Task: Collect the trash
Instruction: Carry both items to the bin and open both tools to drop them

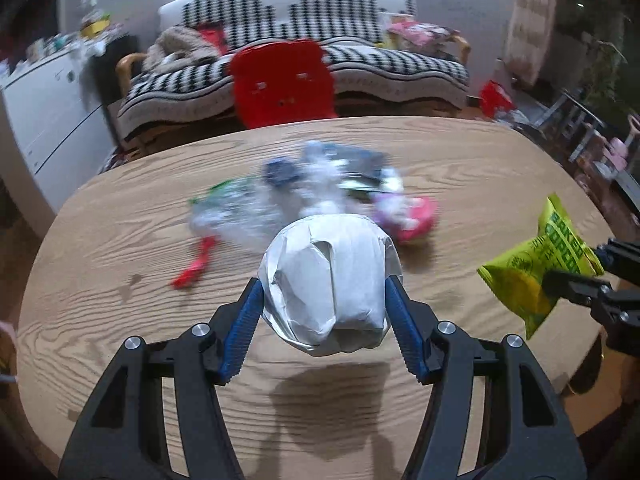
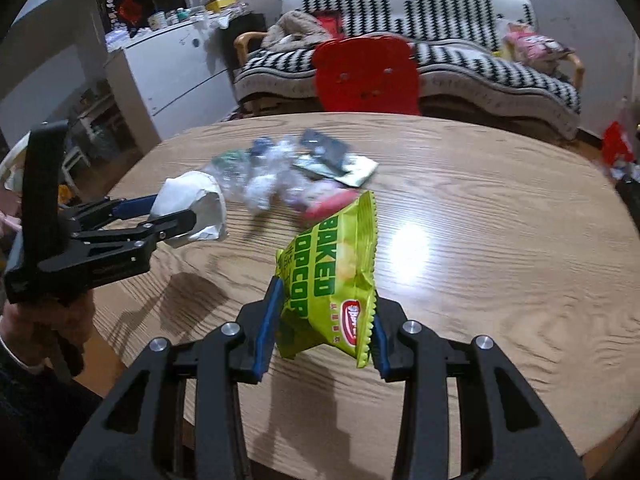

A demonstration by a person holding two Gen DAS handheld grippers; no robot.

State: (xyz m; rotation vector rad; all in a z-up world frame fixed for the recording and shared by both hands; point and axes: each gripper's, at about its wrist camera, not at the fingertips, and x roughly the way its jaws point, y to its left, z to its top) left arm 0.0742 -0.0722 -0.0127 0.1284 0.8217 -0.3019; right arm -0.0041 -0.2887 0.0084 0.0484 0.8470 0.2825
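Trash on the wooden table (image 1: 120, 240) is partly collected: you hold one piece in each gripper, both lifted clear of the tabletop, with shadows beneath them.

Left gripper (image 1: 326, 288): the jaws stand about half open and clamp a crumpled white paper ball (image 1: 324, 280). The ball fills the gap between the blue pads (image 1: 244, 328) and bulges beyond the fingertips.

Right gripper (image 2: 324, 320): the jaws stand narrower and pinch a green baked-popcorn bag (image 2: 332, 272) by its lower part. Most of the bag stands above and beyond the fingertips.

Step in hand, as judged: carry-away of both pieces. No bin or bag for the trash is visible in either view, so locate one before you move on.

Ahead of both sets of fingers, a blurred pile of wrappers (image 1: 320, 184) and a red wrapper (image 1: 194, 268) remain on the table. Release each load fully, then return for these.
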